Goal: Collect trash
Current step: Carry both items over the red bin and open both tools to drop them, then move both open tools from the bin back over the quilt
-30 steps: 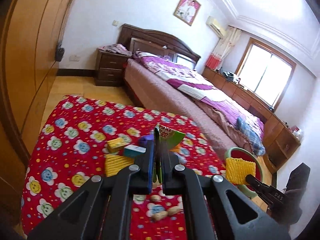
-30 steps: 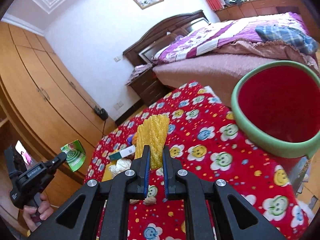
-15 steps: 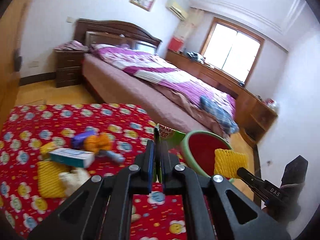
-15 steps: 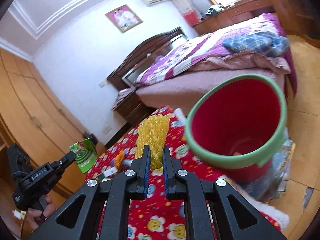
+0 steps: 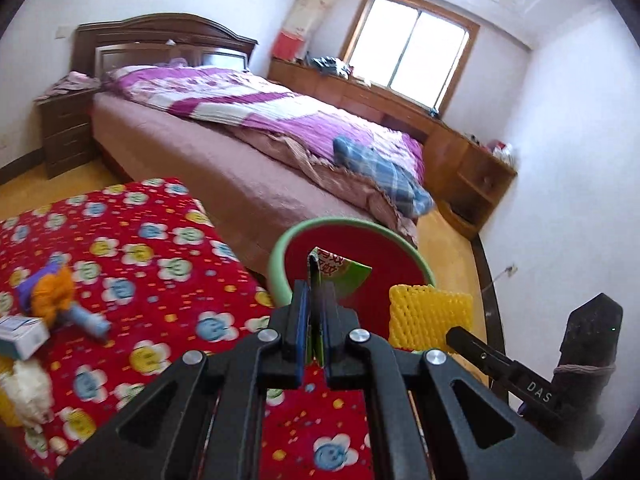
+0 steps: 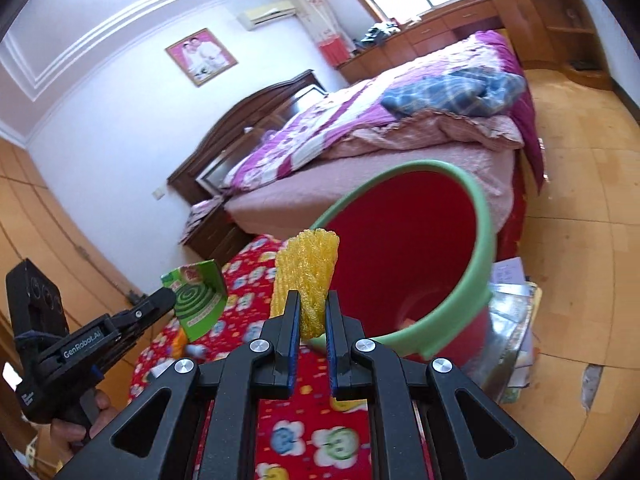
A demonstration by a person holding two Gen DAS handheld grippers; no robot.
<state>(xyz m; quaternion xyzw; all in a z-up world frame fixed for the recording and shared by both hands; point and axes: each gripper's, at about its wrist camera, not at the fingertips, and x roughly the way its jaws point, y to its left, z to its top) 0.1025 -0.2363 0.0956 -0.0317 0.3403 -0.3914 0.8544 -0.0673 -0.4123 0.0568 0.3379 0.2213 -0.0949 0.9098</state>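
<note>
Clamping a green box [image 5: 340, 280], the left tongs [image 5: 314, 320] face the bucket [image 5: 280, 268] at twelve o'clock; right tongs [image 6: 311, 320], nearer, clamp upright yellow netting [image 6: 306, 276].

a sunlit bedroom with white walls

a dark wooden bed [image 5: 168, 92] with a purple-and-white quilt [image 5: 280, 116] fills the middle; a dark nightstand [image 5: 64, 128] stands beside its headboard. a bright window [image 5: 412, 60] sits above low wooden cabinets [image 5: 400, 108]. a framed picture [image 6: 201, 56] and an air conditioner [image 6: 267, 14] hang high above the yellow wooden floor [image 6: 580, 208].
</note>
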